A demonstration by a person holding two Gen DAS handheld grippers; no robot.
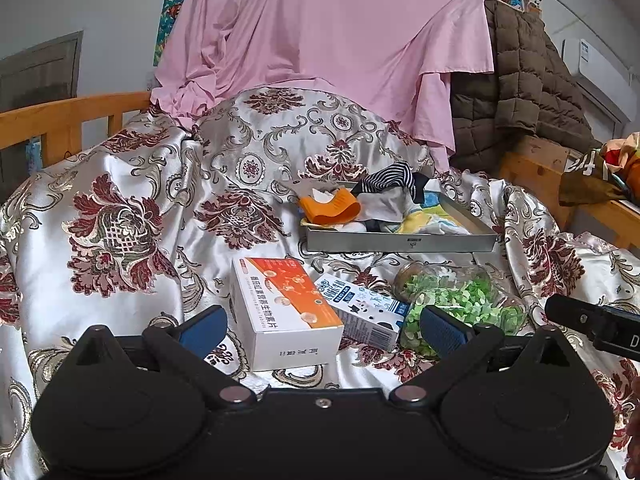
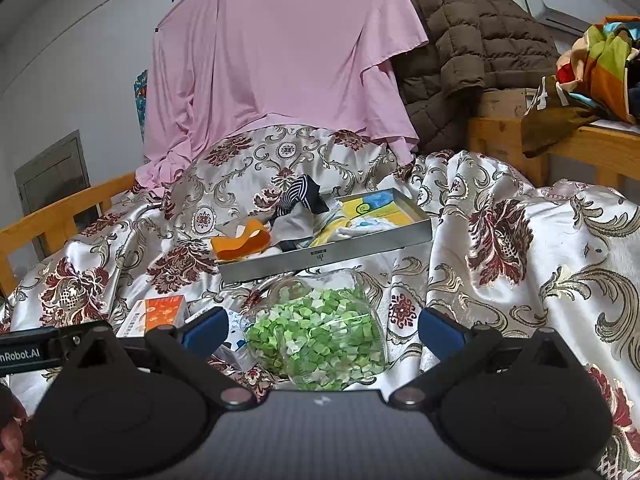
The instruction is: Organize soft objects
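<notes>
A grey metal tray [image 1: 400, 242] [image 2: 320, 258] rests on the patterned bedspread, piled with soft things: an orange cloth piece [image 1: 330, 208] [image 2: 240, 242], a striped navy sock [image 1: 390, 178] [image 2: 298, 194], grey fabric and a yellow-blue cloth [image 1: 434, 216] [image 2: 376, 206]. In front of it lie a white-orange box [image 1: 286, 312] [image 2: 158, 314], a small milk carton [image 1: 362, 310] and a clear jar of green bits [image 1: 460, 306] [image 2: 316, 336]. My left gripper [image 1: 322, 326] is open over the box. My right gripper [image 2: 322, 330] is open around the jar without touching it.
A shiny floral bedspread [image 1: 120, 220] [image 2: 520, 248] covers the bed in humps. A pink sheet [image 1: 320, 32] hangs behind, with a brown quilted coat [image 2: 460, 48] to its right. Wooden bed rails [image 1: 60, 120] [image 2: 560, 140] stand at both sides. The right gripper's body [image 1: 596, 326] shows at the left view's edge.
</notes>
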